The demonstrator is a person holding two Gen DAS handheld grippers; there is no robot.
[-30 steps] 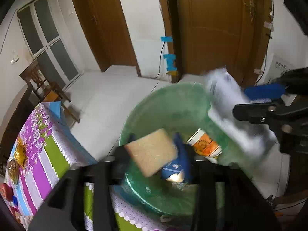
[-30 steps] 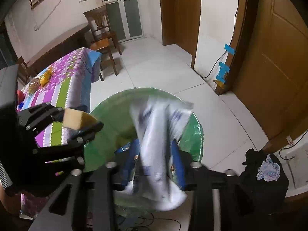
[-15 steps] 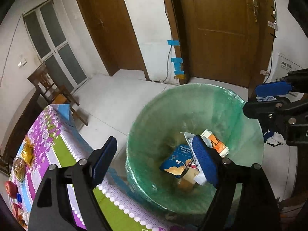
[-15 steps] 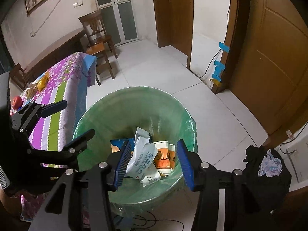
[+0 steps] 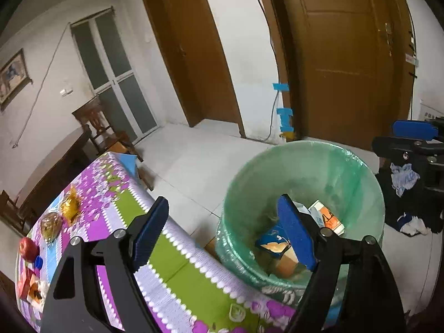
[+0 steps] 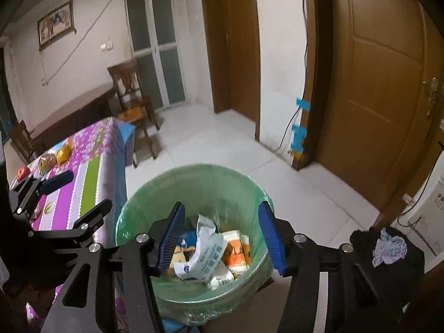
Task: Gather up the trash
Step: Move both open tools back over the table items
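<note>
A bin with a green bag liner (image 5: 358, 177) (image 6: 194, 183) stands on the floor beside the table. Inside lie a white plastic bag (image 6: 202, 255), an orange and white carton (image 6: 236, 249) (image 5: 327, 216) and a blue packet (image 5: 273, 241). My left gripper (image 5: 222, 233) is open and empty, over the table edge and the bin's near rim. My right gripper (image 6: 222, 238) is open and empty, above the bin's mouth. Each gripper shows in the other's view, the right one (image 5: 416, 133) and the left one (image 6: 66, 194).
The table has a purple, green and white cloth (image 5: 116, 194) (image 6: 91, 183) with a red apple (image 5: 27, 248), wrapped snacks (image 5: 69, 202) and small items at its far end. A wooden chair (image 6: 130, 97), brown doors (image 5: 347, 55) and a dark heap with cloth (image 6: 388, 249) stand around the white tiled floor.
One second ago the left gripper held a tan sponge-like piece and the right a white bag over the bin. Both let go; the items now lie in the bin. Both grippers have risen.
</note>
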